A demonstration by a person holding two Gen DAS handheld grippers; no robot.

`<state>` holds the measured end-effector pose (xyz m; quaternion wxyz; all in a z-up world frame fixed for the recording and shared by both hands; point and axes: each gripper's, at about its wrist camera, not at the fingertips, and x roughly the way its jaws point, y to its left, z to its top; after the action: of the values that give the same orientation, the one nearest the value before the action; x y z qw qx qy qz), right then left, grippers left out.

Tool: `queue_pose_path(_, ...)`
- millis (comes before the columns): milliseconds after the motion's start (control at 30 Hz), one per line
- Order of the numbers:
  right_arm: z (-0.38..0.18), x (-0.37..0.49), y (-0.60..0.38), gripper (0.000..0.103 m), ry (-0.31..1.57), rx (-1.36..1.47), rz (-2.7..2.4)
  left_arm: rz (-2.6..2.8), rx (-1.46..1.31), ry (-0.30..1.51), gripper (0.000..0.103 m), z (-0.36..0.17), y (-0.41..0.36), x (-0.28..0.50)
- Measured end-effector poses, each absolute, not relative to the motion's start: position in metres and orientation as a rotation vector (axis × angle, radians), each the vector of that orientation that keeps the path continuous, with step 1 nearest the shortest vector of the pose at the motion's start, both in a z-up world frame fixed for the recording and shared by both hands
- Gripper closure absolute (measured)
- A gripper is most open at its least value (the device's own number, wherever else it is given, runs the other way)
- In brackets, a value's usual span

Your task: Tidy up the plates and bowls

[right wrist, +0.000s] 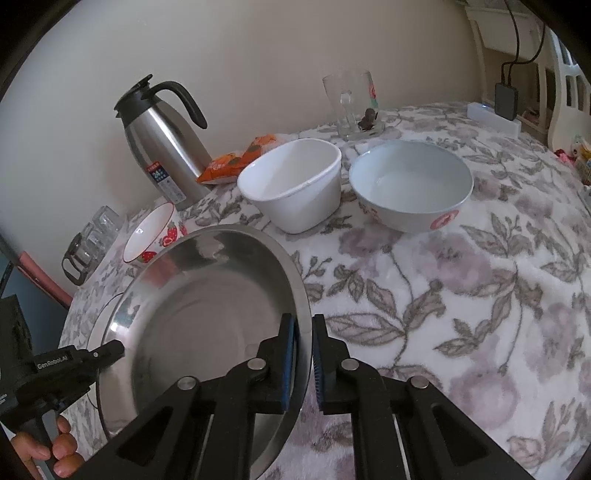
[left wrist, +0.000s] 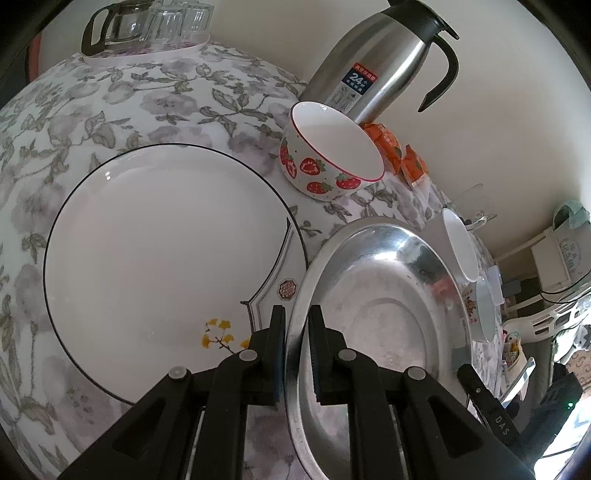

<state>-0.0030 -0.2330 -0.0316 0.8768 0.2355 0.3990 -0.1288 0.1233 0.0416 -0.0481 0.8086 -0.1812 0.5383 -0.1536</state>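
Note:
A round steel plate (left wrist: 376, 295) (right wrist: 207, 302) is gripped from both sides over the flowered tablecloth. My left gripper (left wrist: 296, 314) is shut on its left rim; my right gripper (right wrist: 303, 321) is shut on its right rim. The steel plate's left edge overlaps a large white plate (left wrist: 166, 251) with a thin black rim and yellow flowers. A strawberry-print bowl (left wrist: 325, 158) (right wrist: 155, 232) stands behind the plates. Further right sit a plain white bowl (right wrist: 291, 184) and a white bowl with red patterns (right wrist: 410, 184).
A steel thermos jug (left wrist: 376, 59) (right wrist: 162, 147) stands by the wall with orange snack packs (right wrist: 236, 158) beside it. A tray with a glass carafe (left wrist: 122, 26) and glasses is at the far left. A glass mug (right wrist: 351, 107) stands behind the bowls. A hand (right wrist: 55, 450) holds the left gripper.

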Motion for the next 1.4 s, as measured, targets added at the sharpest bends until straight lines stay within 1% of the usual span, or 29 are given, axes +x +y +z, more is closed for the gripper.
queue_pose_path(267, -0.033, -0.002, -0.234, 0.093, 0.832, 0.494, -0.262, -0.328, -0.418, 1.162, 0.09, -0.05, 0.044, 0.127)
queue_pose_path(367, -0.034, -0.002, -0.234, 0.09, 0.84, 0.497, -0.252, -0.321, -0.415, 1.172, 0.09, -0.049, 0.044, 0.127)
queue_pose_path(500, -0.031, -0.002, -0.231, 0.09, 0.845, 0.468, -0.253, -0.308, -0.415, 1.18, 0.09, -0.046, 0.046, 0.126)
queue_pose_path(633, -0.029, -0.004, -0.236, 0.089, 0.848, 0.486, -0.254, -0.283, -0.404, 1.184, 0.08, -0.042, 0.049, 0.125)
queue_pose_path(800, -0.014, -0.011, -0.241, 0.088, 0.823, 0.488, -0.275, -0.234, -0.395, 1.162, 0.074, -0.028, 0.056, 0.122)
queue_pose_path(867, -0.009, -0.013, -0.241, 0.088, 0.822, 0.483, -0.282, -0.199, -0.356, 1.126, 0.065, -0.016, 0.057, 0.118)
queue_pose_path(900, -0.006, -0.014, -0.24, 0.088, 0.819, 0.478, -0.281, -0.197, -0.35, 1.116, 0.063, -0.014, 0.058, 0.118)
queue_pose_path(967, -0.001, -0.015, -0.237, 0.087, 0.819, 0.461, -0.276, -0.196, -0.334, 1.095, 0.052, -0.004, 0.056, 0.114)
queue_pose_path(1000, 0.001, -0.016, -0.235, 0.076, 0.819, 0.449, -0.274, -0.193, -0.325, 1.091, 0.048, -0.002, 0.056, 0.114)
queue_pose_path(1033, 0.003, -0.017, -0.233, 0.061, 0.819, 0.441, -0.274, -0.181, -0.3, 1.086, 0.042, 0.002, 0.054, 0.112)
queue_pose_path(1067, 0.004, -0.018, -0.231, 0.054, 0.819, 0.436, -0.274, -0.172, -0.272, 1.084, 0.037, 0.004, 0.051, 0.111)
queue_pose_path(1100, 0.004, -0.019, -0.23, 0.05, 0.818, 0.432, -0.269, -0.159, -0.231, 1.084, 0.036, 0.005, 0.048, 0.11)
queue_pose_path(1167, 0.004, -0.02, -0.228, 0.05, 0.82, 0.422, -0.269, -0.131, -0.139, 1.092, 0.033, 0.006, 0.038, 0.106)
queue_pose_path(1200, 0.004, -0.02, -0.227, 0.047, 0.825, 0.417, -0.274, -0.13, -0.122, 1.095, 0.032, 0.005, 0.036, 0.105)
queue_pose_path(1233, 0.003, -0.02, -0.227, 0.045, 0.83, 0.415, -0.279, -0.132, -0.102, 1.098, 0.03, 0.005, 0.033, 0.103)
queue_pose_path(1267, 0.001, -0.02, -0.226, 0.041, 0.84, 0.41, -0.284, -0.133, -0.088, 1.099, 0.023, 0.004, 0.031, 0.101)
queue_pose_path(1333, -0.002, -0.019, -0.224, 0.036, 0.857, 0.397, -0.283, -0.13, -0.046, 1.093, 0.016, 0.004, 0.025, 0.098)
queue_pose_path(1367, -0.004, -0.018, -0.222, 0.034, 0.865, 0.387, -0.282, -0.13, -0.028, 1.086, 0.016, 0.005, 0.022, 0.097)
queue_pose_path(1400, -0.005, -0.018, -0.22, 0.03, 0.872, 0.373, -0.28, -0.13, -0.01, 1.077, 0.015, 0.006, 0.019, 0.095)
